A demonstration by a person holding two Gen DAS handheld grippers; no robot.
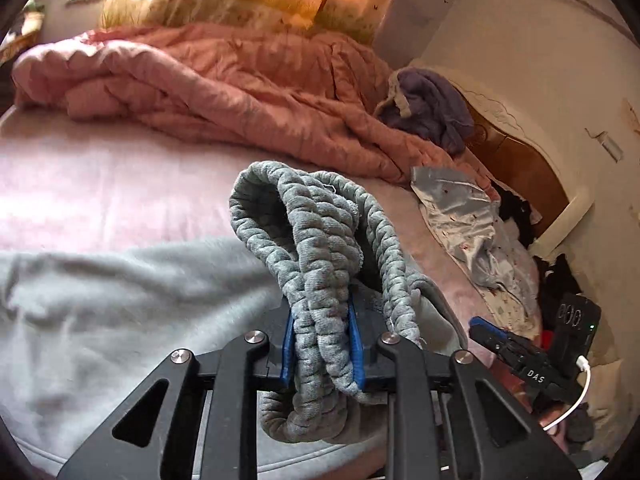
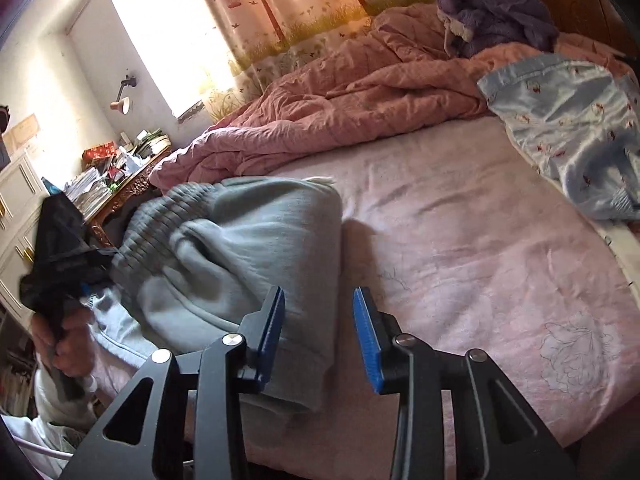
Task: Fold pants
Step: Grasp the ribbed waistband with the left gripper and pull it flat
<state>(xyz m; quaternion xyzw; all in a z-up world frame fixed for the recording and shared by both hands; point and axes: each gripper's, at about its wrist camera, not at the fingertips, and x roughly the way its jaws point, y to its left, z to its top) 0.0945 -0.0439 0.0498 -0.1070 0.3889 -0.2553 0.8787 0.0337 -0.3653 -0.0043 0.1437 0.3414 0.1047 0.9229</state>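
The grey sweatpants [image 2: 256,248] lie folded over on the pink bed sheet [image 2: 460,240]. My left gripper [image 1: 323,340] is shut on their ribbed elastic waistband [image 1: 308,232], bunched between the blue pads and lifted above the legs [image 1: 120,300]. In the right wrist view the left gripper [image 2: 64,264] shows at the far left, holding the waistband [image 2: 160,220]. My right gripper [image 2: 319,336] is open and empty, just above the folded pants' right edge. It also shows in the left wrist view [image 1: 516,348], apart from the pants.
A crumpled pink quilt [image 1: 224,80] lies across the back of the bed. A purple garment [image 2: 496,12] and a light blue satin garment [image 2: 568,120] lie at the right. A cluttered nightstand [image 2: 116,176] stands left of the bed. The headboard [image 1: 516,168] is at the right.
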